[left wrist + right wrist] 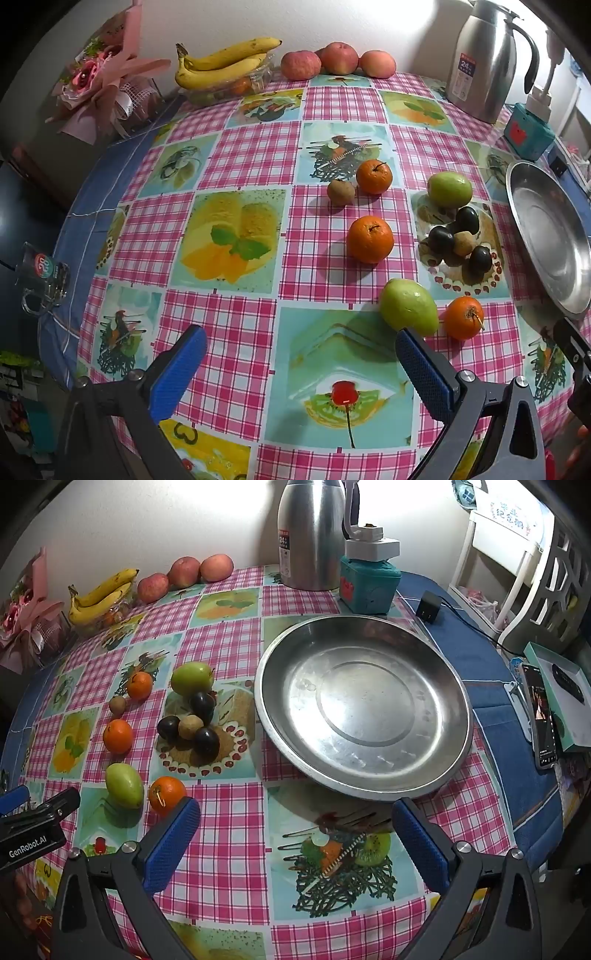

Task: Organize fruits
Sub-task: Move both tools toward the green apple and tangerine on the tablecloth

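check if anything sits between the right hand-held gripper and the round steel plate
Nothing visible does. The right hand-held gripper stands open above bare checked tablecloth, and the empty round steel plate lies just ahead; the nearest orange tangerine sits off to its left.

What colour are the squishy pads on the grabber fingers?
Blue, with a fine dotted texture. The right gripper's pads show it best in the right wrist view.

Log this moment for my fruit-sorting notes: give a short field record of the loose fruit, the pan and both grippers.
loose fruit: three oranges, two green mangoes, three dark plums, two kiwis, all on the tablecloth
metal pan: empty, right of the loose fruit
left gripper: jaws wide open, nothing between them
right gripper: jaws wide open, nothing between them
back edge: bananas, three apples, steel thermos
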Motion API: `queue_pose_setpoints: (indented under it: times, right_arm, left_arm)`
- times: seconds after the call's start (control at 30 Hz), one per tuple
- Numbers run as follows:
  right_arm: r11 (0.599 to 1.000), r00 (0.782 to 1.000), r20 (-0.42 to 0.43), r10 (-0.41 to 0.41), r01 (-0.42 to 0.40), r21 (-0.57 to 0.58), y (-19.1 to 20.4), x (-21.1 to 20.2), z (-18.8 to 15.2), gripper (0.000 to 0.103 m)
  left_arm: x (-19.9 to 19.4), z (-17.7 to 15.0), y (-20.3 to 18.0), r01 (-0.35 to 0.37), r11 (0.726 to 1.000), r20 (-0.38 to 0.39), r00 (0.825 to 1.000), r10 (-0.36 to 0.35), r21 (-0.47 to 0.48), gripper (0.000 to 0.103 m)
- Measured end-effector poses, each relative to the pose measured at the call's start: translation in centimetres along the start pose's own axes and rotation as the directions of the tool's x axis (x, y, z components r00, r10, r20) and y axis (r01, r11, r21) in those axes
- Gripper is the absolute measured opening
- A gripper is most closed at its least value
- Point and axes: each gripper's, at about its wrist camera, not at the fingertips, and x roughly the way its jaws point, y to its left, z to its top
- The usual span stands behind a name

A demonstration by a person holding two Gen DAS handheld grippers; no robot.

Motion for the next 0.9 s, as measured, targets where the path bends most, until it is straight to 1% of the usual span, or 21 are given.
queue_pose_setpoints:
  times: [0.9]
  right_arm:
    - [1.000,1.000,-0.009,-0.002,0.002,-0.009,0.19,0.23,-0.20,0.103]
  left_arm:
    - [0.02,-0.09,-0.05,0.003,1.000,0.003,1.000,-0.003,-0.004,0.103]
